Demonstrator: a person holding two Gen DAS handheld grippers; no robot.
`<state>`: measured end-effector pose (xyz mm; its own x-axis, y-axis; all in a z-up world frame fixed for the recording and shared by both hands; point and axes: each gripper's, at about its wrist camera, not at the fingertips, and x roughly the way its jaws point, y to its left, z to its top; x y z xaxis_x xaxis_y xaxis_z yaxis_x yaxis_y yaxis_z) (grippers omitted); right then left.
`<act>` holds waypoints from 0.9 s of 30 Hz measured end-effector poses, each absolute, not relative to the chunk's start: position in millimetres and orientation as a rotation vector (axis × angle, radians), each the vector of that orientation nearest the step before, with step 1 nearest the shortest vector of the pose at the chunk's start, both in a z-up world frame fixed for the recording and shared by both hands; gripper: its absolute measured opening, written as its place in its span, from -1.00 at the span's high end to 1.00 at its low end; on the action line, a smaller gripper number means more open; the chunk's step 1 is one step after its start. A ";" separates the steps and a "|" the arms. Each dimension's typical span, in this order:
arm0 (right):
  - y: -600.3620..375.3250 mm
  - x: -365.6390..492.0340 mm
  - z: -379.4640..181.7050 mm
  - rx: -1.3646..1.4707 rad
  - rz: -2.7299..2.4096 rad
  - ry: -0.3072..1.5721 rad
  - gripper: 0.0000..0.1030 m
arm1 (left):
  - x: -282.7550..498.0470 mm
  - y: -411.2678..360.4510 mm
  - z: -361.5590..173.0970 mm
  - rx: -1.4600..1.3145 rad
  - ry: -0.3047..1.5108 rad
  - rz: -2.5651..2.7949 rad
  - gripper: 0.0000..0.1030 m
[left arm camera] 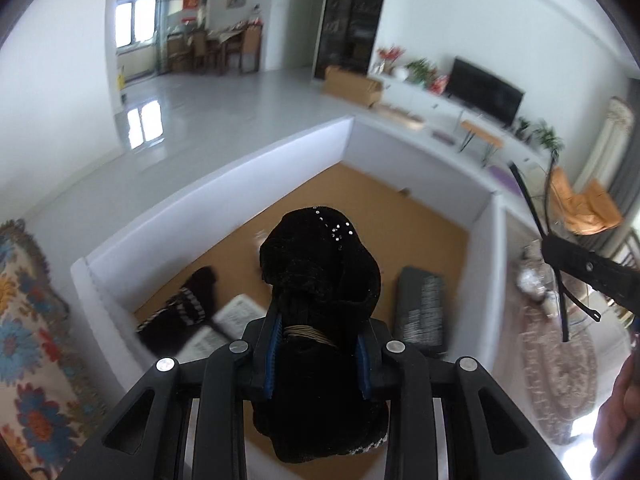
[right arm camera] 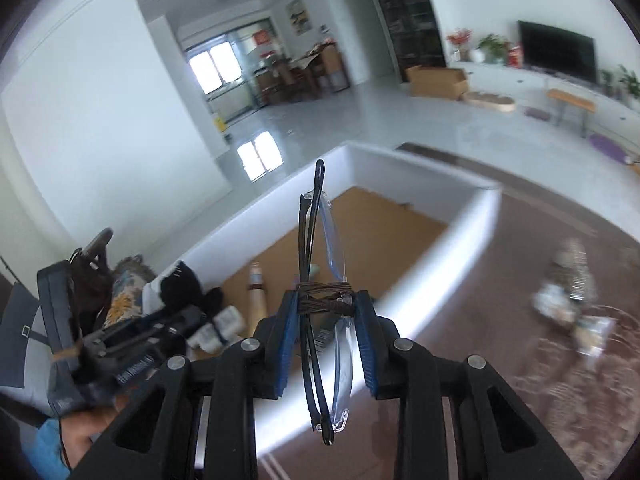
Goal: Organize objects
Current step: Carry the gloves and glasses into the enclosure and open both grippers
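between left tool (left arm camera: 316, 344) pads, black sock (left arm camera: 320, 276)

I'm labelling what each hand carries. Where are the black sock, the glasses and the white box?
black sock (left arm camera: 320, 264): left wrist view, on its bunched upper part.
glasses (right arm camera: 336, 248): right wrist view, on the clear lens above the pads.
white box (left arm camera: 224, 184): left wrist view, on its left wall.

Black sequinned sock (left arm camera: 320, 264) above the white-walled, tan-floored box (left arm camera: 224, 184); beside the box, a floral blue-orange cloth (left arm camera: 28, 320).
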<state>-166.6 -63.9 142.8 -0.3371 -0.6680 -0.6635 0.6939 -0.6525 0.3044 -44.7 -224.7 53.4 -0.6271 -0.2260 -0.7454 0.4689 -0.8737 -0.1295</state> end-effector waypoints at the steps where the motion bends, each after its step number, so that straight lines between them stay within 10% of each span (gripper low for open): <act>1: -78.0 -166.0 137.5 1.009 -2.042 0.047 0.44 | -46.8 -229.6 47.7 1.107 0.444 -2.470 0.42; 5: -131.6 -163.4 110.9 1.058 -2.018 0.100 0.39 | -57.3 -243.6 21.9 1.270 0.466 -2.367 -0.04; 7: -145.6 -166.2 97.0 1.108 -1.993 0.118 0.22 | -59.8 -245.1 12.7 1.306 0.457 -2.323 -0.75; 11: -146.5 -155.9 90.1 1.081 -2.026 0.129 -0.48 | -52.6 -243.6 6.0 1.282 0.465 -2.342 -0.75; 27: 93.5 -112.6 43.3 0.961 -2.497 0.375 -0.84 | -14.5 -119.1 70.4 0.941 0.336 -2.662 -0.75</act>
